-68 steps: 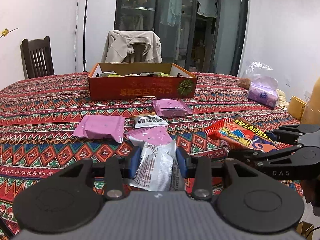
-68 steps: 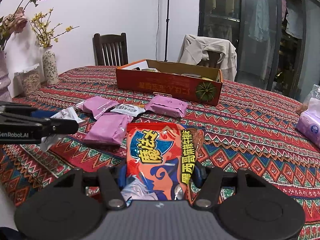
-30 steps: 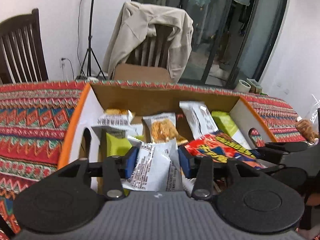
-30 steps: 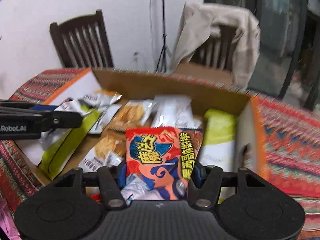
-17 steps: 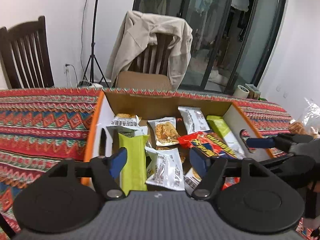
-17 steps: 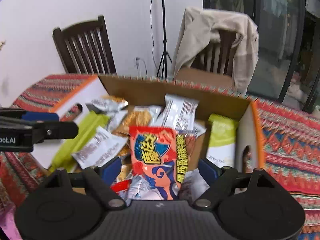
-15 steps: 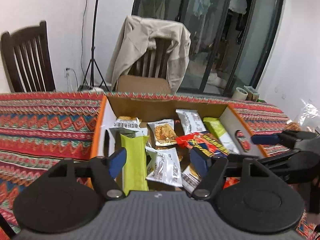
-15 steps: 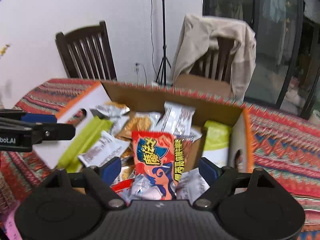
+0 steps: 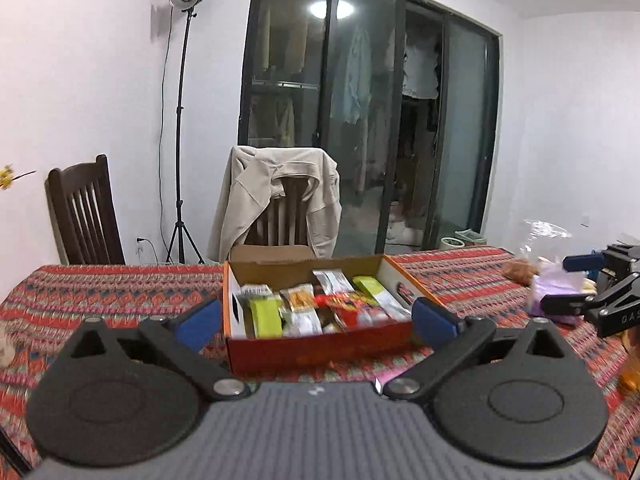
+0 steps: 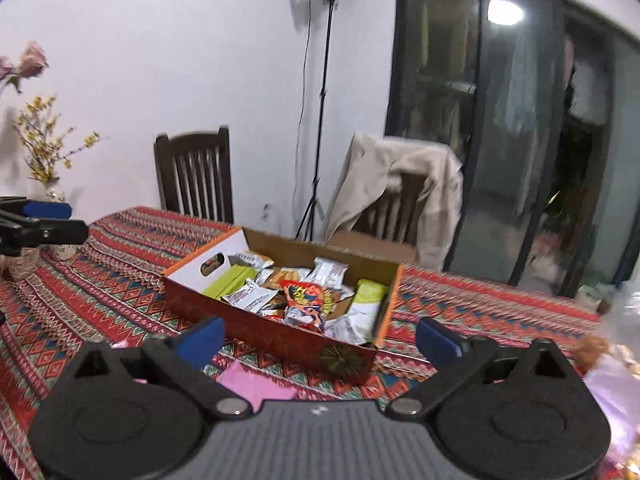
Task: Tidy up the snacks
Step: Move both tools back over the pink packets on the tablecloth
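An orange-red cardboard box point(image 9: 316, 346) full of snack packets stands on the patterned tablecloth, also in the right wrist view point(image 10: 280, 336). A red packet point(image 10: 304, 306) and a silver packet point(image 10: 248, 296) lie inside it among green and white ones. My left gripper point(image 9: 316, 322) is open and empty, drawn back above the table in front of the box. My right gripper point(image 10: 318, 334) is open and empty, also back from the box. A pink packet point(image 10: 252, 386) lies on the cloth just below the right gripper.
Two chairs stand behind the table, one draped with a beige jacket point(image 9: 276, 196). A light stand point(image 9: 180, 120) is by the wall. A purple bag point(image 9: 556, 292) lies at the right; a vase with flowers point(image 10: 48, 188) stands at the left.
Both grippers carried their packets to the box, opened and let them go inside. Both have since pulled back and up from the box with fingers wide apart.
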`<state>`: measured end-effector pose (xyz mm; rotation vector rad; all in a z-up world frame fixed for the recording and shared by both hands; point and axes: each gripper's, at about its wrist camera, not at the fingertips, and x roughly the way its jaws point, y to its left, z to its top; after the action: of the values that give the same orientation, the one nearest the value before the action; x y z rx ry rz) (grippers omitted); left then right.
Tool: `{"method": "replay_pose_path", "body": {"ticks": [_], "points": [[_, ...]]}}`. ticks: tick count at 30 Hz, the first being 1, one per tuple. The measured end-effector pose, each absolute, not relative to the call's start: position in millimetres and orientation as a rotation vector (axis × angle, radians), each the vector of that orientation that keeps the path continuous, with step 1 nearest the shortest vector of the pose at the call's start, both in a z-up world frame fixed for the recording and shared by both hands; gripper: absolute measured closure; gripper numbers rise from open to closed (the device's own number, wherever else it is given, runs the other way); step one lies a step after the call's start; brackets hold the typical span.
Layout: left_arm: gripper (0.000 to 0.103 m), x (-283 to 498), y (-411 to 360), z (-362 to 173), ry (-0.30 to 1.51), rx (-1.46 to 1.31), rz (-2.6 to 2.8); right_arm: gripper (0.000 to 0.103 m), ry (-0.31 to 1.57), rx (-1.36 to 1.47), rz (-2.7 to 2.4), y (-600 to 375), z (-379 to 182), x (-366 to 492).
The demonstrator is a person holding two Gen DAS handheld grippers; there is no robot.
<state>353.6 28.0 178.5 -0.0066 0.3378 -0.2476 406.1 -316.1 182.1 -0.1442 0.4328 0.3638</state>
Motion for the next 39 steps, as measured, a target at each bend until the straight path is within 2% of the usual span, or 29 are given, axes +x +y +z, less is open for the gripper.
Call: {"method": "replay_pose_path", "body": {"ticks": [7,12,17,22,31,39], "points": [[0.000,263.9,15.7,138.8,0.299,0.012,-0.178,0.000,0.356,-0.125,0.380,-328.7,160.7,297.2],[0.000,219.0,11.3,97.8,0.376,-0.065,-0.159,0.000,0.343,-0.055,0.386,-323.3,117.0,248.4],[0.000,204.9,6.2,70.3,0.441,-0.006,-0.142,0.000,0.379,-0.088,0.390,-308.4,72.6,223.7],[0.000,206.5,7.1,59.7,0.473,-0.019,-0.134,0.000,0.419,-0.096,0.353,-301.8,53.1,219.3],[0.000,224.5,18.7,50.3,0.516,-0.053,-0.113,0.000,0.446,-0.046,0.352,-298.0,51.4,235.7],[0.000,240.1,41.9,40.0,0.537,-0.094,-0.065,0.002,0.502,-0.041,0.426,-250.9,58.2,289.6]]}}
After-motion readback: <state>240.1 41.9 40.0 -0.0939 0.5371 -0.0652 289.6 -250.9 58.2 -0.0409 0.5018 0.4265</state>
